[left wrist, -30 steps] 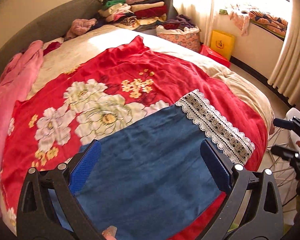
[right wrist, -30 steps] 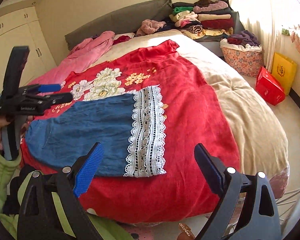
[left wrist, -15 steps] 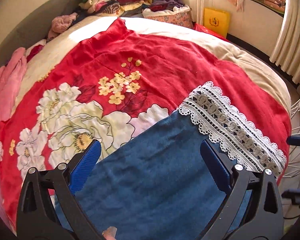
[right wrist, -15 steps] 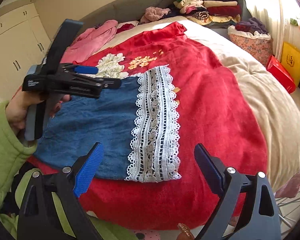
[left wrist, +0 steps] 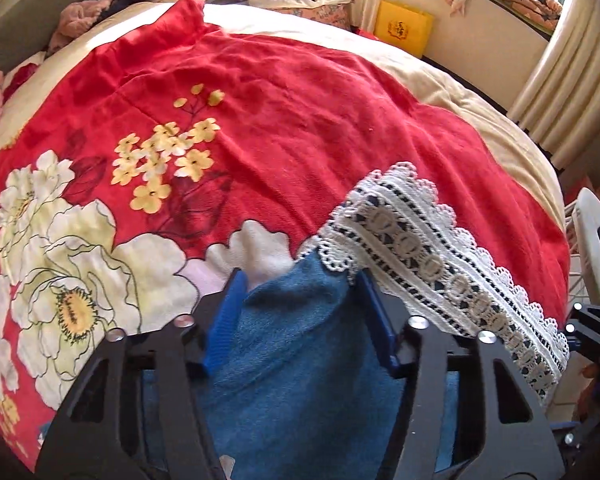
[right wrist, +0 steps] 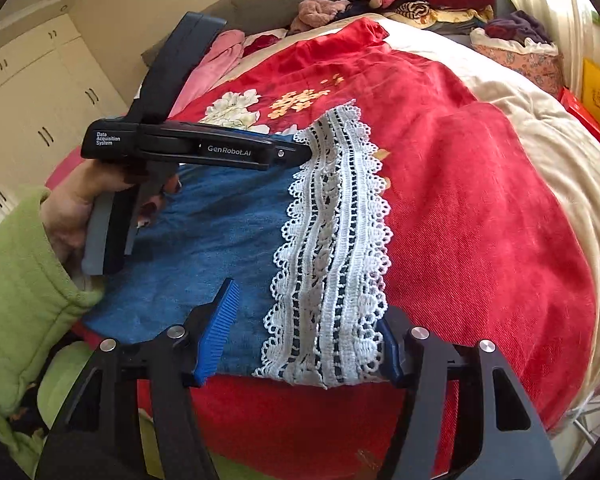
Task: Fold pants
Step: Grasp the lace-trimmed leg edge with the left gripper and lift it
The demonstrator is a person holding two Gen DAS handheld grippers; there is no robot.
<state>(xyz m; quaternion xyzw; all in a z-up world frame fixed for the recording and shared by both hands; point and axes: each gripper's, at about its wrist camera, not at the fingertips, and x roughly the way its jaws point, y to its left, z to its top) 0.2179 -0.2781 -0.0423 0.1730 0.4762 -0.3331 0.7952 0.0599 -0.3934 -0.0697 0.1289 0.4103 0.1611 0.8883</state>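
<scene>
Blue denim pants [right wrist: 204, 240] w/ a white lace hem [right wrist: 332, 240] lie flat on the red floral blanket [right wrist: 480, 220] spread over the bed [right wrist: 540, 120], near its front edge. They look laid out as one narrow strip, prob. legs already stacked on each other, tho the layers can't be made out for sure.

Left tongs [left wrist: 300, 292] sit at the far corner where denim meets lace; fingers have a bunch of blue cloth humped up between them, so they appear pressed in on the pants, pinching that corner. Right tongs [right wrist: 308, 328] are at the near corner of the same hem end: one blue pad [right wrist: 220, 320] shows on the denim side, the other is half hidden behind the lace, w/ the hem strip lying between. They straddle the lace w/ a visible gap — not clamped yet, as far as can be judged.

Progress, est.: early-to-mid. Pants are spread & smoothed, hem end is being taken at both corners. Left to do: right side needs to finish its grip, then hem end gets lifted & carried over toward the waist end (out of frame to the left), maybe a 2nd fold after, then flatten. No crosswise fold is visible yet.
</scene>
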